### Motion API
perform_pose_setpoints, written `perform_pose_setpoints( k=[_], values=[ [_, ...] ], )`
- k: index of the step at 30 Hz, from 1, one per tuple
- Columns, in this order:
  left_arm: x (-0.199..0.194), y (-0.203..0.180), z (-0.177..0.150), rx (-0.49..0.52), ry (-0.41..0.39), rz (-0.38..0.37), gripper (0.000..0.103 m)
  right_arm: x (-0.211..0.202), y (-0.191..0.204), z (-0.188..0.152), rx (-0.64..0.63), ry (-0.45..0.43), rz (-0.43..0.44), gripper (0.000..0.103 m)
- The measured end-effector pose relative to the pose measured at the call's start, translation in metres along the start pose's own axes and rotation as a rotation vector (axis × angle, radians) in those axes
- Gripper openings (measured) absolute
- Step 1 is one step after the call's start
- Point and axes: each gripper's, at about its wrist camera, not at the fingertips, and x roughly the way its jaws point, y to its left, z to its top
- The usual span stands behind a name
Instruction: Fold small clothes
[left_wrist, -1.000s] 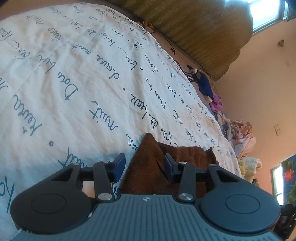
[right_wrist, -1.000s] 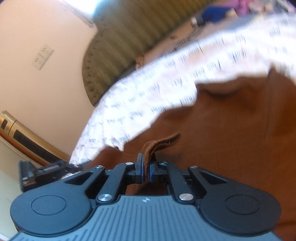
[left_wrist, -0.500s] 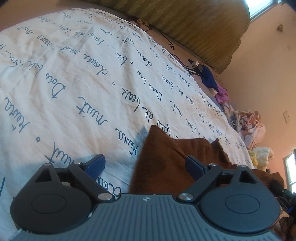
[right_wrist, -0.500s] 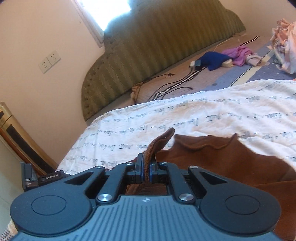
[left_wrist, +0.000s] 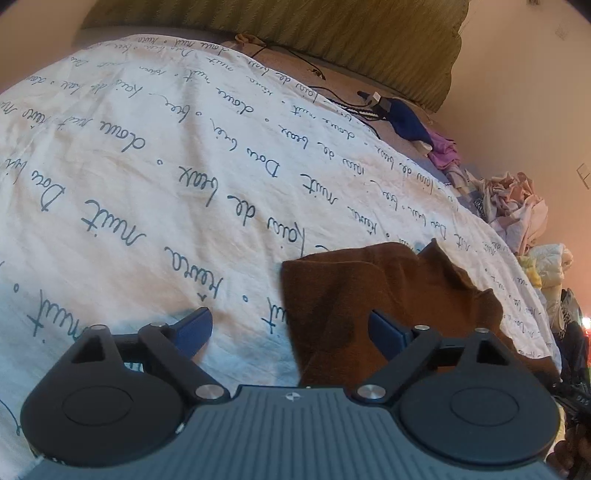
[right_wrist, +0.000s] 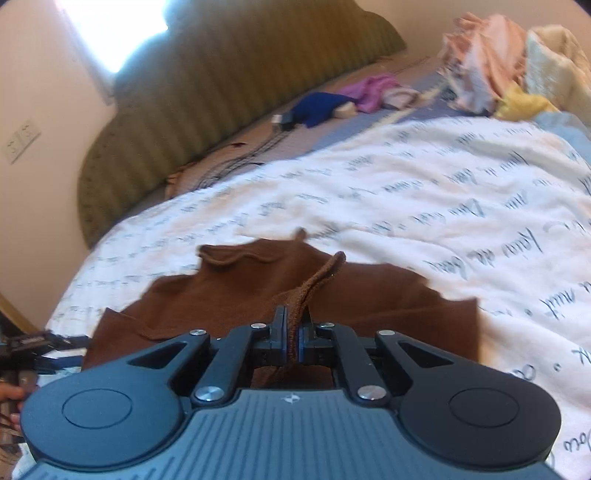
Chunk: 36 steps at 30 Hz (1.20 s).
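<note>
A small brown garment (left_wrist: 384, 295) lies on a white bedsheet with blue script (left_wrist: 184, 177). My left gripper (left_wrist: 291, 328) is open and empty, its jaws wide apart; the garment's near corner lies between and under them. In the right wrist view the brown garment (right_wrist: 240, 291) is spread on the sheet (right_wrist: 424, 192). My right gripper (right_wrist: 291, 332) is shut on a brown edge strip of the garment, which sticks up past the pads. The left gripper (right_wrist: 40, 343) shows at the far left edge there.
A green padded headboard (right_wrist: 229, 85) stands behind the bed. A blue cloth (right_wrist: 317, 107), a pink cloth (right_wrist: 369, 88) and cables lie near it. A pile of pale clothes (right_wrist: 491, 62) sits at the right. The clothes pile also shows in the left wrist view (left_wrist: 517, 206).
My left gripper opened wide and let go of the garment's corner, then drew back a little. My right gripper kept its hold and swung, so the garment now lies lower and flatter.
</note>
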Motion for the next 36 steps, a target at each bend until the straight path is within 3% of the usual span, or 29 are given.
perform_pose_setpoints(
  k=[3, 5, 6, 7, 9, 10, 13, 20, 24, 28, 30, 32, 34, 36],
  values=[
    [0.005, -0.010, -0.002, 0.004, 0.028, -0.056, 0.089, 0.006, -0.017, -0.008, 0.026, 0.019, -0.017, 0.005],
    [0.015, -0.016, -0.004, 0.011, 0.050, -0.051, 0.085, 0.011, -0.024, -0.014, 0.035, 0.027, -0.026, 0.005],
    [0.021, -0.015, -0.005, -0.001, 0.062, -0.050, 0.077, 0.012, -0.027, -0.018, 0.038, 0.032, -0.027, 0.005],
    [0.026, -0.013, -0.007, -0.019, 0.074, -0.073, 0.049, 0.014, -0.029, -0.021, 0.040, 0.037, -0.028, 0.005],
    [0.039, -0.006, -0.008, -0.068, 0.114, -0.094, 0.027, 0.016, -0.030, -0.027, 0.038, 0.044, -0.032, 0.005],
    [0.042, -0.002, -0.009, -0.094, 0.112, -0.097, 0.020, 0.017, -0.031, -0.029, 0.039, 0.045, -0.030, 0.005],
    [0.046, 0.012, -0.007, -0.187, 0.116, -0.146, 0.013, 0.016, -0.033, -0.031, 0.038, 0.042, -0.028, 0.005],
    [0.009, 0.009, 0.007, -0.146, 0.034, -0.213, 0.011, -0.017, -0.014, -0.019, -0.025, -0.033, 0.012, 0.005],
    [0.018, 0.017, -0.002, -0.108, 0.057, -0.141, 0.011, -0.004, -0.014, -0.018, -0.070, -0.011, -0.044, 0.005],
    [0.032, 0.026, -0.013, -0.063, 0.051, -0.094, 0.018, 0.027, -0.027, -0.037, -0.057, 0.065, -0.088, 0.005],
    [0.027, 0.025, -0.009, -0.077, 0.053, -0.083, 0.022, 0.023, -0.028, -0.043, -0.038, 0.044, -0.079, 0.005],
    [0.012, 0.020, -0.004, -0.028, 0.027, -0.047, 0.024, 0.019, -0.031, -0.039, -0.003, 0.051, -0.056, 0.005],
    [-0.006, 0.018, 0.000, -0.012, -0.014, -0.020, 0.041, 0.017, -0.029, -0.036, -0.013, 0.067, -0.057, 0.007],
    [-0.021, 0.016, 0.002, -0.013, -0.044, -0.038, 0.048, 0.017, -0.029, -0.035, -0.002, 0.069, -0.055, 0.008]
  ],
)
